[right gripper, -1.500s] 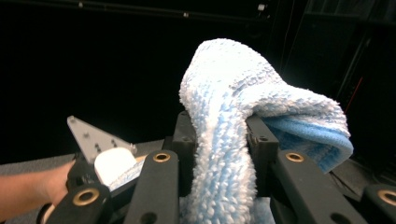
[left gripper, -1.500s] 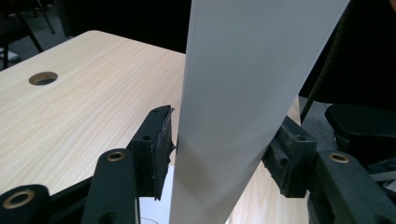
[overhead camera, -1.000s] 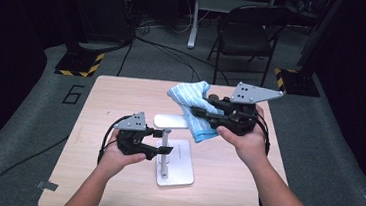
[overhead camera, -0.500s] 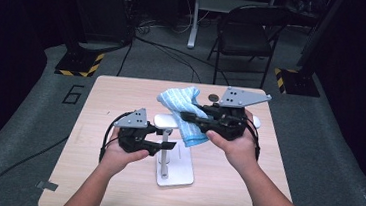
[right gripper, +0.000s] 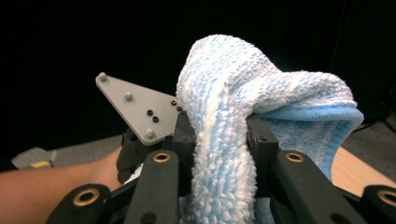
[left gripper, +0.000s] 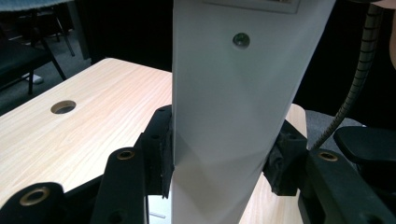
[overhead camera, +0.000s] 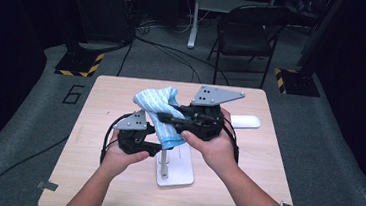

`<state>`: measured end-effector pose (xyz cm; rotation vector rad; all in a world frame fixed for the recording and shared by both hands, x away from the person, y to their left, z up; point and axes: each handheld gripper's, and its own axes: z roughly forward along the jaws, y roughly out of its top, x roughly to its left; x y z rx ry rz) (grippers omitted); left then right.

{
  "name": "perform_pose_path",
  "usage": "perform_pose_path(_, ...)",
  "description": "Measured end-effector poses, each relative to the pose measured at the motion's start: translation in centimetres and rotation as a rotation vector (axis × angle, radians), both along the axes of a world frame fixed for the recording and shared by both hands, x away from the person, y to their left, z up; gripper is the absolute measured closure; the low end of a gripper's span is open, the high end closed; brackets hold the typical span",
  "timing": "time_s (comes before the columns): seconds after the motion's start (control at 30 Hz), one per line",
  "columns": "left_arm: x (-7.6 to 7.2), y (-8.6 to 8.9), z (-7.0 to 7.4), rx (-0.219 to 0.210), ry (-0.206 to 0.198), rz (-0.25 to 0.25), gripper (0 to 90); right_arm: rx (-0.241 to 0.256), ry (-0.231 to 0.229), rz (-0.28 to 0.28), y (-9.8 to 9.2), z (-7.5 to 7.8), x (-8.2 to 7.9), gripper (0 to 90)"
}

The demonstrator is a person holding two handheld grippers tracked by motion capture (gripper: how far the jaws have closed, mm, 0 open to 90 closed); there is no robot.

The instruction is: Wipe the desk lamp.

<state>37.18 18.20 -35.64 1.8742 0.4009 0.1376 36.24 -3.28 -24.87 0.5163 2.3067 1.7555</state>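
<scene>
Right hand-held gripper (overhead camera: 167, 116) is clamped on a soft, light blue towel (overhead camera: 157, 112), held above the desk (overhead camera: 95, 105) centre. Left hand-held gripper (overhead camera: 156, 148) grips the stiff white stand (overhead camera: 175, 170) by its upright post. Being limp, the towel is best pinched on a bunched fold.

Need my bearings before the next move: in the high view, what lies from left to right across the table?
Left gripper clamped on the white stand's upright → blue-and-white striped terry towel → right gripper holding it → white oblong object lying on the wooden table.
</scene>
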Motion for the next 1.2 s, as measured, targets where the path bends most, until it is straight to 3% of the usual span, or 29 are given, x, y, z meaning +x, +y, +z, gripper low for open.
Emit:
perform_pose_path(0.1,0.1,0.0,0.0,0.005,-0.014,0.003,51.7,-0.021,-0.027,0.022,-0.4,0.0,0.2,71.0)
perform_pose_path(0.13,0.3,0.1,0.1,0.019,-0.051,0.006,51.8,-0.015,-0.019,0.033,-0.6,-0.1,0.4,71.0)
perform_pose_path(0.3,0.3,0.3,0.0,0.004,-0.031,-0.001,51.8,-0.006,-0.021,0.049,-3.0,-0.7,1.0,71.0)
perform_pose_path(0.47,0.5,0.3,0.1,0.019,-0.036,-0.011,51.8,-0.019,-0.037,0.039,-6.1,-1.3,1.3,71.0)
perform_pose_path(0.63,0.6,0.3,0.1,0.018,-0.033,-0.021,51.7,-0.021,-0.016,0.033,-9.8,-2.1,1.9,70.8)
perform_pose_path(0.77,0.8,0.4,0.0,0.008,-0.025,-0.035,51.6,-0.016,0.001,0.035,-11.7,-2.4,2.3,70.8)
perform_pose_path(0.93,0.9,0.6,0.0,0.004,-0.015,-0.036,51.4,-0.014,0.016,0.025,-11.2,-2.3,2.3,70.8)
perform_pose_path(1.2,0.9,0.4,0.0,0.007,-0.021,-0.035,51.4,-0.027,-0.001,0.078,-7.7,-1.5,2.0,70.9)
